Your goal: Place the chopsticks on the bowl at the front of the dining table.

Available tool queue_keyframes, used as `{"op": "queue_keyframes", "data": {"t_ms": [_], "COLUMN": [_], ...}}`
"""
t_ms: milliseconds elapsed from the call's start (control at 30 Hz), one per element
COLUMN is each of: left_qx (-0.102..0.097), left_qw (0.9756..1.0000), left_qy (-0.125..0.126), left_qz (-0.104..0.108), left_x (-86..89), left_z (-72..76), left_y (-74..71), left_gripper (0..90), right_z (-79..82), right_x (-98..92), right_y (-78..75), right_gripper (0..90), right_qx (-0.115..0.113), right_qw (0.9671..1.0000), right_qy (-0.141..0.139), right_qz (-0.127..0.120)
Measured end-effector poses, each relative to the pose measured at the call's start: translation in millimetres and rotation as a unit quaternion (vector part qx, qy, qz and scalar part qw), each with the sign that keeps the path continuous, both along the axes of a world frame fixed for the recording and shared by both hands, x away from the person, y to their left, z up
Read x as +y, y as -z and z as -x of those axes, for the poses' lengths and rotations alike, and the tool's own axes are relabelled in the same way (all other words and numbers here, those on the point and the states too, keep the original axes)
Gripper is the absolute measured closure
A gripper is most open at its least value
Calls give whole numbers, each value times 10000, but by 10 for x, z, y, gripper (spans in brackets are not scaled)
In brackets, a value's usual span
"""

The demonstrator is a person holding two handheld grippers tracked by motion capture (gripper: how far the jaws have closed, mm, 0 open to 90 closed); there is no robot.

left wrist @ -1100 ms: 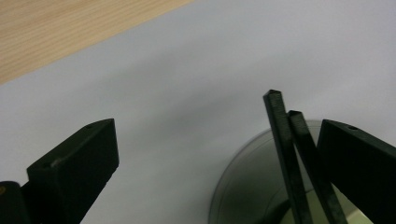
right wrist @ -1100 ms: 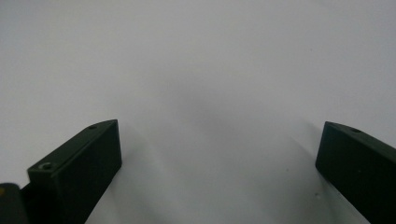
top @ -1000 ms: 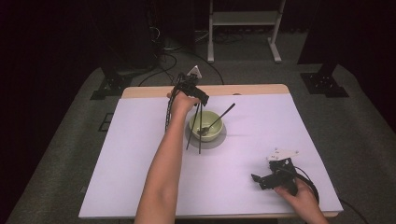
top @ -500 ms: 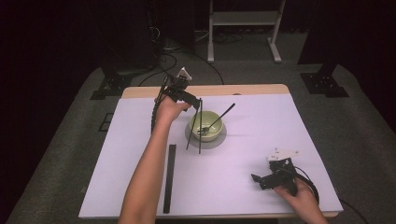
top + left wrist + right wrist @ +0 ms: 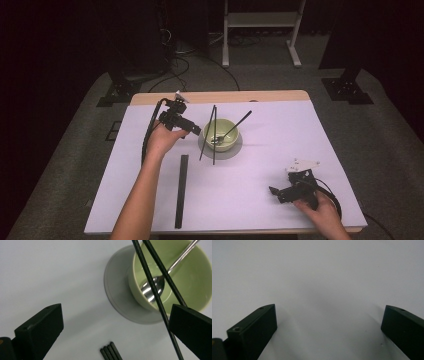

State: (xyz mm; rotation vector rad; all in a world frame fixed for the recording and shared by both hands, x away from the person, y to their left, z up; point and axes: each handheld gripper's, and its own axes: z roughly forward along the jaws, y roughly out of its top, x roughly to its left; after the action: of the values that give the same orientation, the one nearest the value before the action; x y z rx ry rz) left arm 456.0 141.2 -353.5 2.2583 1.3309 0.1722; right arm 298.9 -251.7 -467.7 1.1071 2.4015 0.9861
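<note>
A pale green bowl (image 5: 223, 136) stands on a grey saucer (image 5: 238, 149) at the table's middle back. A metal spoon (image 5: 239, 124) rests in it, handle toward the back right. Two thin black chopsticks (image 5: 213, 145) lean across the bowl's left rim. My left gripper (image 5: 192, 131) hovers just left of the bowl, open and holding nothing. In the left gripper view, the bowl (image 5: 195, 277), spoon (image 5: 152, 288) and chopsticks (image 5: 160, 305) lie beyond the wide-apart jaws of the left gripper (image 5: 116, 317). My right gripper (image 5: 276, 194) rests open near the front right; in the right gripper view, the right gripper (image 5: 329, 315) faces bare table.
A bundle of black sticks (image 5: 181, 190) lies lengthwise on the white table cover (image 5: 260, 170), left of centre; its end (image 5: 110, 353) is in the left gripper view. Cables trail from both grippers. Beyond the table's far edge is dark floor with stands.
My left gripper has drawn away from above the bowl, moving left and a little toward me. The chopsticks stay leaning on the bowl. The right gripper has not moved.
</note>
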Motion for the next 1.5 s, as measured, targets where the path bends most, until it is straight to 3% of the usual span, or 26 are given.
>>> {"op": "queue_keyframes", "data": {"t_ms": [133, 367, 433, 633, 700, 933, 1500], "left_qx": [-12, -4, -16, 7, 93, 129, 176], "left_qw": [10000, 9998, 9999, 9995, 9995, 9994, 9982], "left_qy": [5, 66, 111, 96, 146, 158, 492], "left_qz": [68, 166, 110, 305, 276, 273, 302], "left_x": [72, 96, 98, 104, 99, 117, -112], "left_z": [156, 294, 322, 373, 374, 411, 452], "left_y": [103, 251, 281, 410, 454, 509, 545], "left_gripper": [0, 0, 0, 0, 0, 0, 0], "right_z": [0, 0, 0, 0, 0, 0, 0], "right_x": [0, 0, 0, 0, 0, 0, 0], "right_y": [0, 0, 0, 0, 0, 0, -1], "right_gripper": [0, 0, 0, 0, 0, 0, 0], "right_qx": [0, 1, -3, -1, 1, 3, 6], "right_qw": [10000, 10000, 10000, 10000, 10000, 10000, 10000], "right_qy": [-2, 4, 3, 4, 3, 4, 2], "right_qz": [0, -5, -4, -8, -8, -9, -6]}}
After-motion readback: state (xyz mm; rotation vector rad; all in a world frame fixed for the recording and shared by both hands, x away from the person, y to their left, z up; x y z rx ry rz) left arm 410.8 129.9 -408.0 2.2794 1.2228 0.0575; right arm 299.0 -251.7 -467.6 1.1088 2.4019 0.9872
